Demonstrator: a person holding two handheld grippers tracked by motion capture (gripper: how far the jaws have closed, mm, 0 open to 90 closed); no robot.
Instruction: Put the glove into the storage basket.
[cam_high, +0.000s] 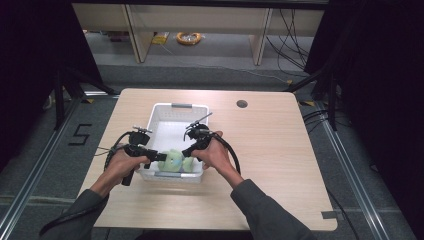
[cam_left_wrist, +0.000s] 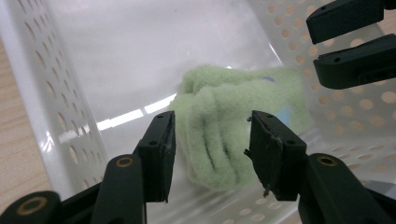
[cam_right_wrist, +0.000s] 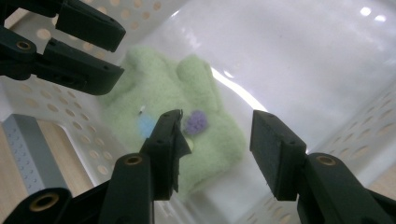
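A pale green fuzzy cloth (cam_high: 173, 161) lies bunched in the near end of a white perforated basket (cam_high: 176, 108) on the wooden table. My left gripper (cam_high: 161, 157) reaches in from the left, jaws open just above the cloth (cam_left_wrist: 233, 126), nothing held between them. My right gripper (cam_high: 188, 151) comes in from the right, open, hovering over the same cloth (cam_right_wrist: 173, 93), which has a blue patch and a purple spot. In the left gripper view the right gripper (cam_left_wrist: 348, 42) shows at top right. In the right gripper view the left gripper (cam_right_wrist: 70, 46) shows at top left.
The basket's perforated walls (cam_left_wrist: 60, 112) stand close around both grippers. Its far half is bare white floor (cam_high: 172, 127). A round cable hole (cam_high: 242, 104) sits in the table's far right. Bare tabletop (cam_high: 280, 165) lies right of the basket.
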